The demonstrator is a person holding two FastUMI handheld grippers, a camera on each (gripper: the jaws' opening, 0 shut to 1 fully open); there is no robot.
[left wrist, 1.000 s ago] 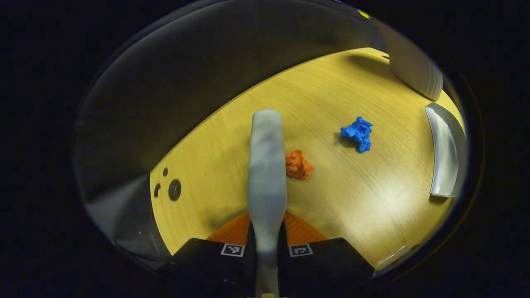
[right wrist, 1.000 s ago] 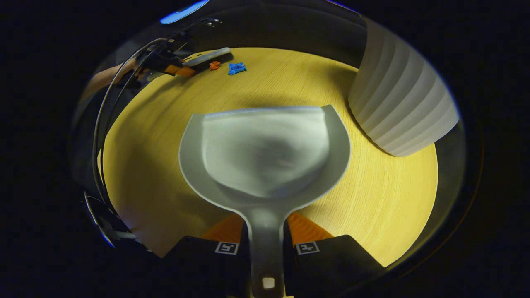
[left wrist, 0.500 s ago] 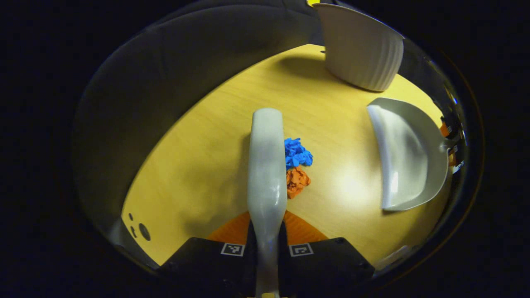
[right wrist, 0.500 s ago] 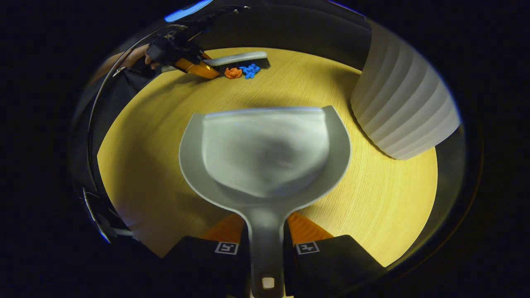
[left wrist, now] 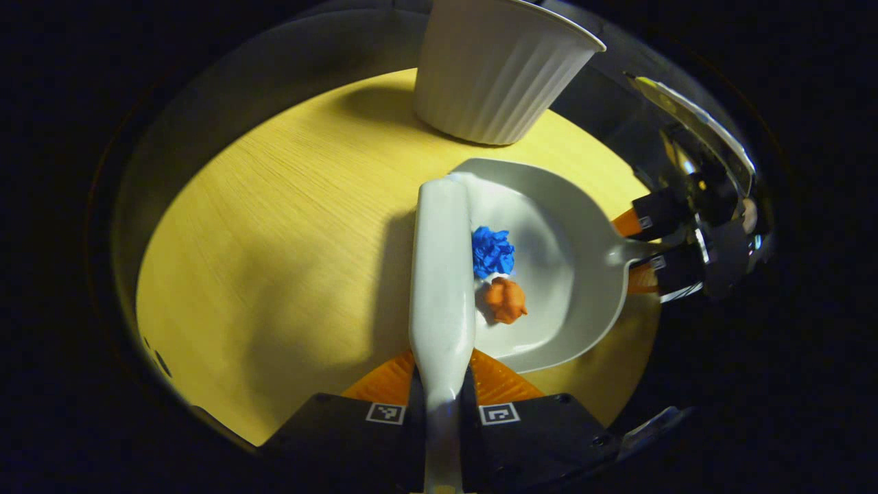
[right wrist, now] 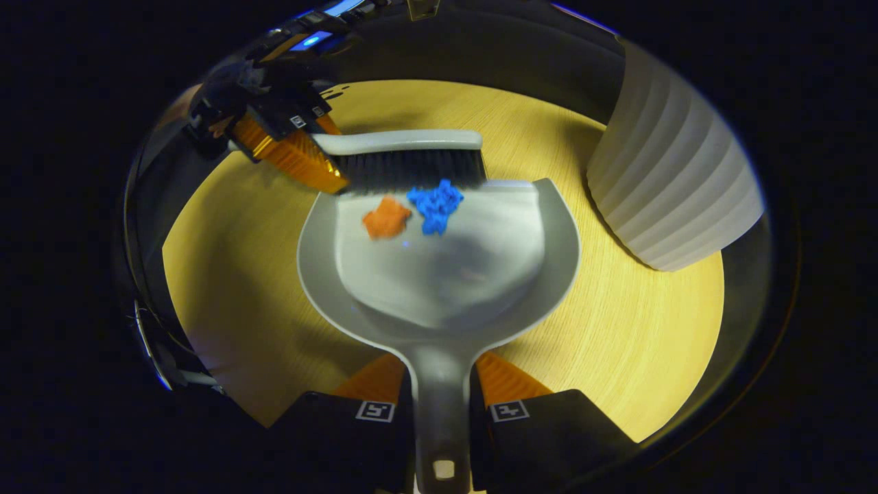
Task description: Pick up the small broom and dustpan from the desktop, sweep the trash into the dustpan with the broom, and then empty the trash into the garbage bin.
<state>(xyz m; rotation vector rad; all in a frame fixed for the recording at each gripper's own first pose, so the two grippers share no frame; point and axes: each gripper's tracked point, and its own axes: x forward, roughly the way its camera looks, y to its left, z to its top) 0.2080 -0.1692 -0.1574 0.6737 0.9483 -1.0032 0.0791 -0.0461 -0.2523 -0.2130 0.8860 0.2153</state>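
My left gripper (left wrist: pixel 442 394) clamps the broom (left wrist: pixel 442 267), long axis pointing away from me, bristles at the dustpan (right wrist: pixel 439 267) lip. My right gripper (right wrist: pixel 442 394) clamps the dustpan handle, mouth facing away. Blue scrap (right wrist: pixel 435 204) and orange scrap (right wrist: pixel 386 218) lie inside. Garbage bin (right wrist: pixel 669 192) far right, rim cut off. Finger markers unreadable.

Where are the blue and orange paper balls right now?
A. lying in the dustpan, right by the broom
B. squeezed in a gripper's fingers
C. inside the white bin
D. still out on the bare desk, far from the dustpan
A: the blue paper ball and the orange paper ball lie on the dustpan near its front lip, with the broom right behind them.
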